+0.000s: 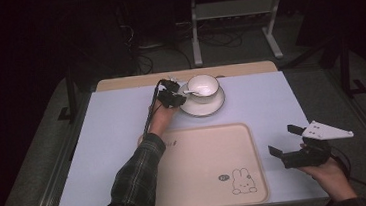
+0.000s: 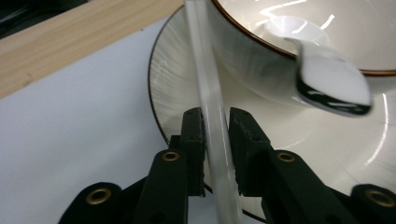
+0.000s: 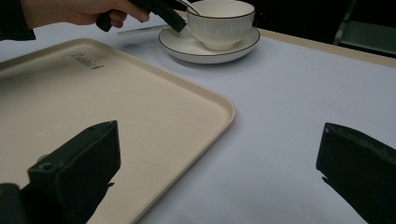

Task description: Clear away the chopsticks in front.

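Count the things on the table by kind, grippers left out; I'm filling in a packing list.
Cup: 1
Saucer: 1
Spoon: 1
Clear rod: 1
Tray: 1
Total: 5

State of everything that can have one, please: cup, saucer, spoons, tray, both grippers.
Cup: upright on saucer.
Saucer: flat on table.
Spoon in cup: bowl over the rim.
White handle: clamped between left gripper fingers.
Tray: empty.
Right gripper: open, empty.
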The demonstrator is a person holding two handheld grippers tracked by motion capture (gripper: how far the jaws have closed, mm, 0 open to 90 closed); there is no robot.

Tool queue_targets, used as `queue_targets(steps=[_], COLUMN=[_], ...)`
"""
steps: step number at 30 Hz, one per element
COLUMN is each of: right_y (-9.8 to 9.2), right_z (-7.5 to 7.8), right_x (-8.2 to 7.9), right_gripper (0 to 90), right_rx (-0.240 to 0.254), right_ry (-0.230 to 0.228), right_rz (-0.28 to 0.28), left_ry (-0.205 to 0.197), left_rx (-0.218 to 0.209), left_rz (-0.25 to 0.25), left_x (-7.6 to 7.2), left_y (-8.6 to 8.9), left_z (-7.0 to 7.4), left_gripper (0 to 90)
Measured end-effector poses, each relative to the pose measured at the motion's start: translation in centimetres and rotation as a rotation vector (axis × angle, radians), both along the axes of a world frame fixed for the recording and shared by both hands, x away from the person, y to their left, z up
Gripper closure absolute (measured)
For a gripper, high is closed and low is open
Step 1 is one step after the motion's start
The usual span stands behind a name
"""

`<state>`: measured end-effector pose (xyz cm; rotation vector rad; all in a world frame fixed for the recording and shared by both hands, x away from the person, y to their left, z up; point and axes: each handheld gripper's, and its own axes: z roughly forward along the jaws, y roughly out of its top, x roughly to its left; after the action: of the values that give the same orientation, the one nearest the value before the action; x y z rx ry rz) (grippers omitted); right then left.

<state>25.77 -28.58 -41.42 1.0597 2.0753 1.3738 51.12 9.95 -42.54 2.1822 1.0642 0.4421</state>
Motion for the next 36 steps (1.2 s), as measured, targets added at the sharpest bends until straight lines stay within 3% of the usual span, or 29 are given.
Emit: queue_targets(steps=[8,12,22,29,36], right_y=[0.0,0.0,0.1,0.3,0.3], right_z=[0.0,0.0,0.0,0.0,-0.1], right_x=[0.0,0.0,-0.1,-0.1,0.0], right_gripper=[0.0,0.0,0.0,0.0,0.0], right_rx=[0.001,0.000,-0.006,-0.012,-0.013], right_ry=[0.000,0.000,0.000,0.002,0.001], right_rz=[0.002,0.003,0.003,0.007,0.007], left_ry=[0.001,-0.007,-0.004,0.012,0.042], left_rx=[-0.019,-0.042,-0.083,-0.089,-0.096], left_rz=[0.001,-0.006,-0.053,-0.055,-0.067], left_x=[0.2,-0.1,-2.1,-2.9,-2.7], left_y=[0.3,0.6,3.4,5.5,5.5], left_z=[-0.1,0.6,2.6,2.7,1.7], left_gripper=[77.3,68.8,62.8,68.6,75.6])
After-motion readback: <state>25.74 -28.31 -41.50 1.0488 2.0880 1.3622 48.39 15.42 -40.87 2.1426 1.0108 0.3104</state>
